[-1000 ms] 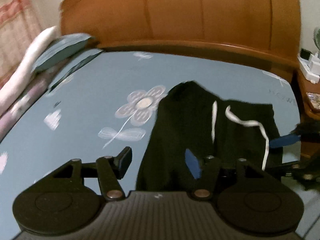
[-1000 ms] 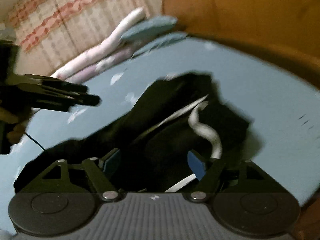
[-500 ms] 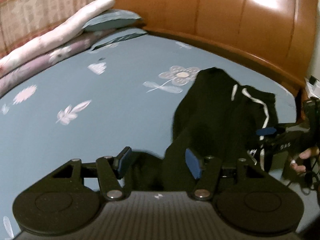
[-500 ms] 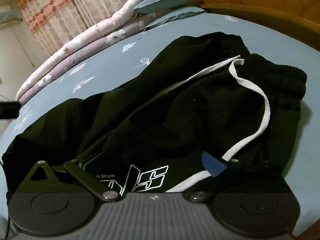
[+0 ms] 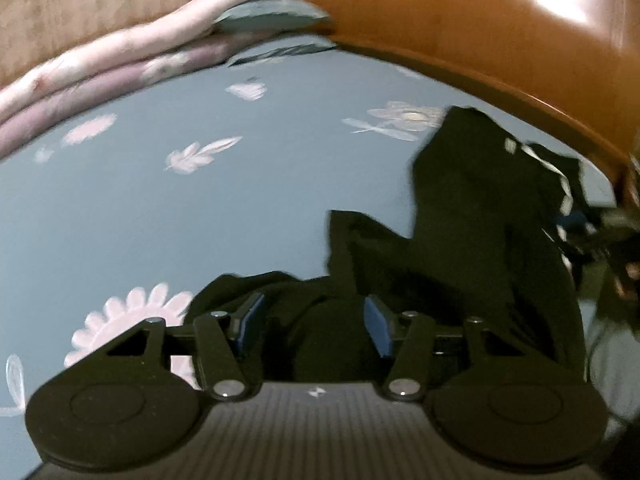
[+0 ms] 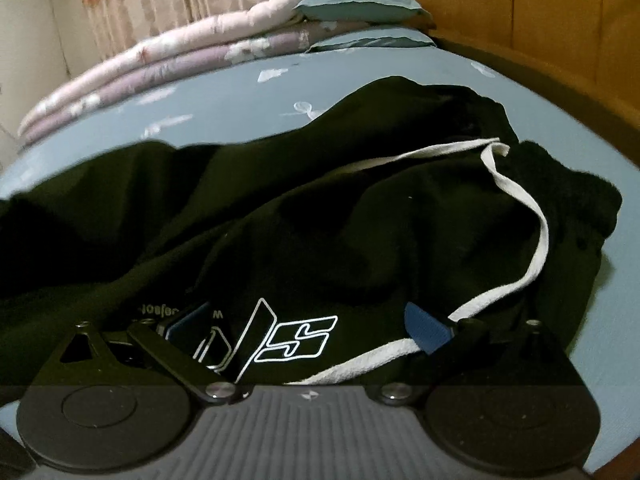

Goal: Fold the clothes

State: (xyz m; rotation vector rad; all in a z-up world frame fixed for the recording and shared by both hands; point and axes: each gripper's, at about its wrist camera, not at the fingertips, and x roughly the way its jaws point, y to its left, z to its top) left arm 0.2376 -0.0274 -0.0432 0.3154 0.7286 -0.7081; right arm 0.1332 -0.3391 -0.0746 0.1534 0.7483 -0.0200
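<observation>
**Two tongs, one pair of black trousers stretched between them**

Left wrist view: my left tongs [image 5: 310,322] sit at the lower middle of the frame, blue pads apart, having just closed in a little, with dark cloth bunched in the gap; blur keeps me from telling whether the pads press on it. The black trousers [image 5: 472,216] run from there up toward the right of the frame, ending near the wooden headboard [image 5: 500,28]. So the long axis leads away from these tongs, and this end is mine. The blue bed sheet [image 5: 168,216] lies bare to the left.

Right wrist view: my right tongs [image 6: 308,326] are spread wide at the bottom, having just been opening, one pad either side of the white printed logo [image 6: 296,340], cloth between them but not squeezed. The white drawstring [image 6: 532,216] loops down the right of the frame toward the right pad. I judge this the waist end, nearer my right hand, with the legs running off to the left.
</observation>
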